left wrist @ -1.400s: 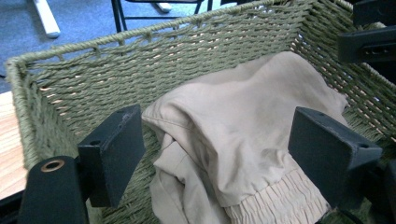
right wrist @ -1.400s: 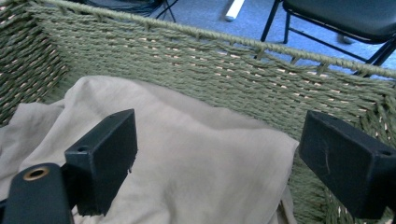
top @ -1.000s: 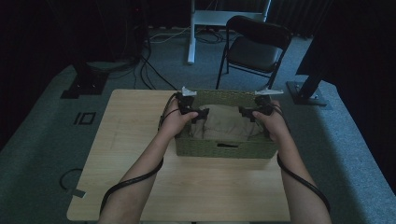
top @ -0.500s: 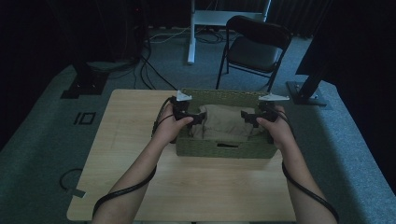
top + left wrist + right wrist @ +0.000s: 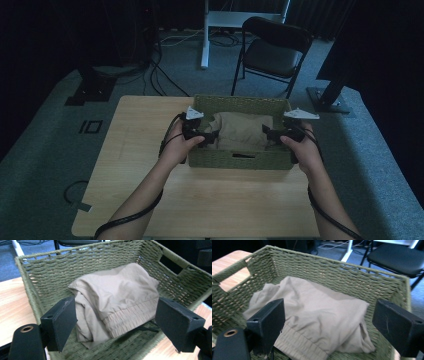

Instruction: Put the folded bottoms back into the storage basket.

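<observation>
A green woven basket [image 5: 240, 161] is seen on the far half of a light wood table [image 5: 200, 200], w/ a tan folded garment [image 5: 242, 131] lying inside on its floor. In the left gripper view the garment [image 5: 115, 300] is bunched, elastic hem toward the camera, and a handle slot [image 5: 172, 263] is cut in the basket wall at upper right.

The left gripper [image 5: 210, 138] is held over the basket's left end, the right gripper [image 5: 267, 134] over its right end, both pointed inward. Both sets of jaws are spread wide w/ nothing between them (garment is framed in each gap but not touched, as far as can be told).

A black folding chair [image 5: 272, 50] is seen beyond the table, approx. behind the basket, on grey carpet.
</observation>
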Motion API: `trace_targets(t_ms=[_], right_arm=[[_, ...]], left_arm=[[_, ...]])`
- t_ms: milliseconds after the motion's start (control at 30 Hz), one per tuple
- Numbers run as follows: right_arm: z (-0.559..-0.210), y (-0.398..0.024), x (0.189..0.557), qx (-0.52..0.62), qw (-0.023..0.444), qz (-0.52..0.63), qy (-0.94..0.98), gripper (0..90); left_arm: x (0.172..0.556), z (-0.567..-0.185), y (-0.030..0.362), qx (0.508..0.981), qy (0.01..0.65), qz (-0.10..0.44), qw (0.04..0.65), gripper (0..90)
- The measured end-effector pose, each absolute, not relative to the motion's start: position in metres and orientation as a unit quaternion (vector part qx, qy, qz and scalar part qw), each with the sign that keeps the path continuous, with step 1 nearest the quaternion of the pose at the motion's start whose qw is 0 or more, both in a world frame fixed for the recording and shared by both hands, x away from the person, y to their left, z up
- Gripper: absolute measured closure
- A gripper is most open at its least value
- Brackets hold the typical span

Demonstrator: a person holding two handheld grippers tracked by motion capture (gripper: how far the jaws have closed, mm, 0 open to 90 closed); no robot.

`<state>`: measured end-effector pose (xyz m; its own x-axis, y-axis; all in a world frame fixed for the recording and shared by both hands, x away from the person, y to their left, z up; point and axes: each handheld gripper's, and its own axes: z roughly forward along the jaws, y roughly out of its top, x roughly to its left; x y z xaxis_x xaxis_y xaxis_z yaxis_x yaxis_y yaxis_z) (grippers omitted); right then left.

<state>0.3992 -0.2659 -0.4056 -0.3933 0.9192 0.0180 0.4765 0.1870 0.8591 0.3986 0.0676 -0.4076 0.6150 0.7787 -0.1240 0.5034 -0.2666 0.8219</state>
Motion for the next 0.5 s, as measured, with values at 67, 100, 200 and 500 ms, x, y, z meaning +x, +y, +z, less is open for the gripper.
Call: trace_targets(t_ms=[67, 100, 200, 500], right_arm=[[-0.408, -0.267, 0.392, 0.481, 0.274, 0.415, 0.722, 10.9], [-0.41, -0.269, 0.388, 0.482, 0.274, 0.418, 0.72, 10.9], [-0.414, -0.272, 0.38, 0.485, 0.278, 0.419, 0.715, 10.9], [-0.426, -0.283, 0.354, 0.495, 0.291, 0.424, 0.701, 10.9]], left_arm=[[0.393, -0.407, 0.068, 0.777, 0.408, 0.16, 0.452, 18.7], [0.39, -0.406, 0.069, 0.776, 0.409, 0.16, 0.453, 18.7], [0.38, -0.405, 0.071, 0.772, 0.406, 0.162, 0.461, 18.7], [0.354, -0.416, 0.078, 0.781, 0.397, 0.169, 0.453, 18.7]])
